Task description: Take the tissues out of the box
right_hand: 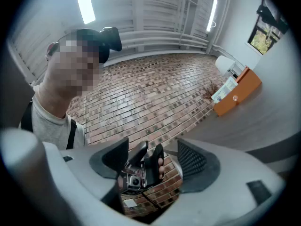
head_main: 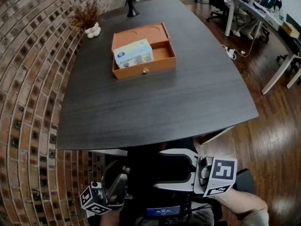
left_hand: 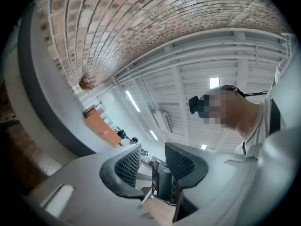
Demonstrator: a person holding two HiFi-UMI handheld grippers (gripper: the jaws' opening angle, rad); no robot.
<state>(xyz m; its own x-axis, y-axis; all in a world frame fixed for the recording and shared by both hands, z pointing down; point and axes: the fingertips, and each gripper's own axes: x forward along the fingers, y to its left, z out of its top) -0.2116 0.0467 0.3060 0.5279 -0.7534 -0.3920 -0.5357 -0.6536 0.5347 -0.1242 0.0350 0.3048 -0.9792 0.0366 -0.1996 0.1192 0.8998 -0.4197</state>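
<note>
A pale blue tissue pack point(head_main: 133, 53) lies in an open orange tray-like box point(head_main: 162, 59) at the far middle of the dark table point(head_main: 155, 102). Both grippers hang below the table's near edge, over my lap, far from the box. My right gripper point(head_main: 160, 169) points left with its jaws wide apart and nothing between them. My left gripper point(head_main: 117, 182) is at the lower left. In the left gripper view its jaws point(left_hand: 153, 149) stand a little apart with nothing in the gap. The right gripper view point(right_hand: 153, 147) shows the box point(right_hand: 237, 95) and tissue pack point(right_hand: 225, 89) far off.
A brick wall point(head_main: 28, 79) runs along the table's left side. A dried plant in a white vase point(head_main: 89, 22) and a black lamp base point(head_main: 131, 9) stand at the far end. Desks, chairs and a seated person point(head_main: 244, 4) are at the right on the wooden floor.
</note>
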